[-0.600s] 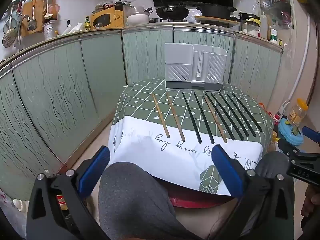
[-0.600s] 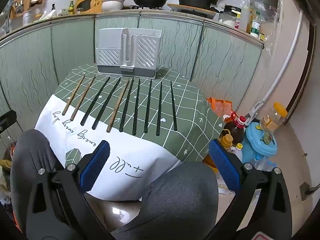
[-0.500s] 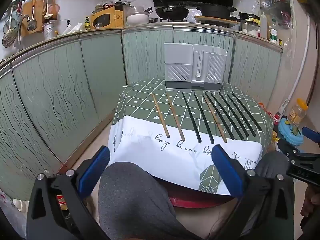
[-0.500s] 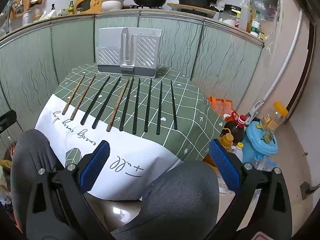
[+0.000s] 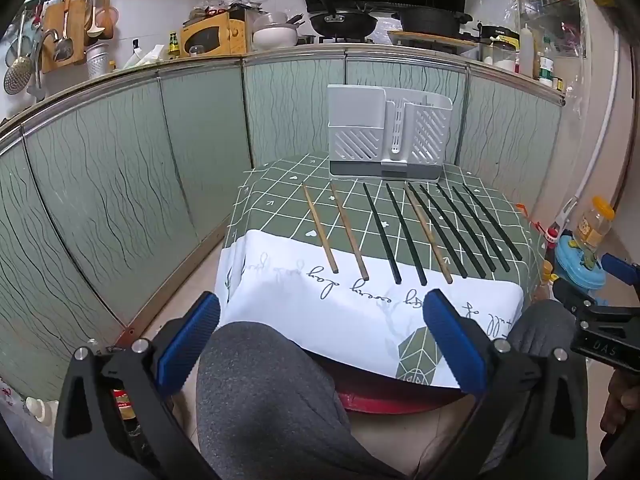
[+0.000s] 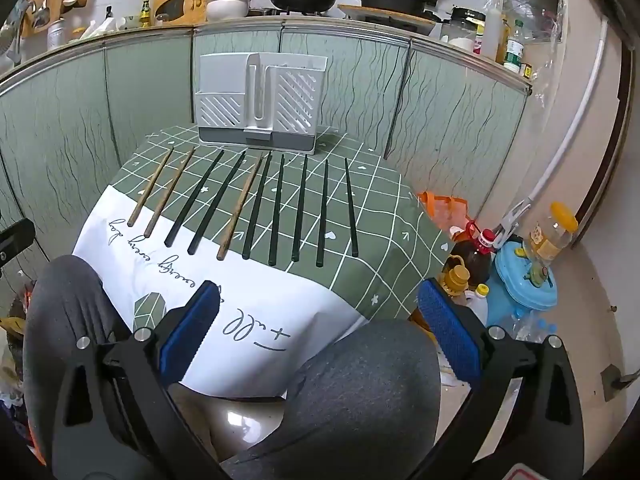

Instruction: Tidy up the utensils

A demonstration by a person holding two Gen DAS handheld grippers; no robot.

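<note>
Kitchen cabinets with pale green wavy-lined doors [image 5: 120, 184] curve behind a small desk draped in a green grid-patterned cloth with a white lettered edge [image 5: 280, 216]. Ten chopsticks lie side by side in a row on that cloth, well apart from both grippers: three brown wooden chopsticks [image 5: 320, 228] [image 6: 151, 188] and seven black chopsticks [image 5: 460, 232] [image 6: 298, 208], their tips pointing toward a grey-and-white slotted plastic utensil holder [image 5: 388, 136] [image 6: 260, 100] standing upright at the far edge of the desk. Nearer the cameras, the person's knees in grey trousers [image 5: 260, 392] [image 6: 360, 380] sit at the desk's near edge. The left gripper [image 5: 320, 344] hangs above the left knee, its blue-padded fingers [image 5: 188, 344] spread wide with nothing between them. The right gripper [image 6: 316, 336] likewise has its fingers [image 6: 448, 336] wide and empty. Bottles and a blue plastic container [image 6: 524, 284] stand on the floor right of the desk.
</note>
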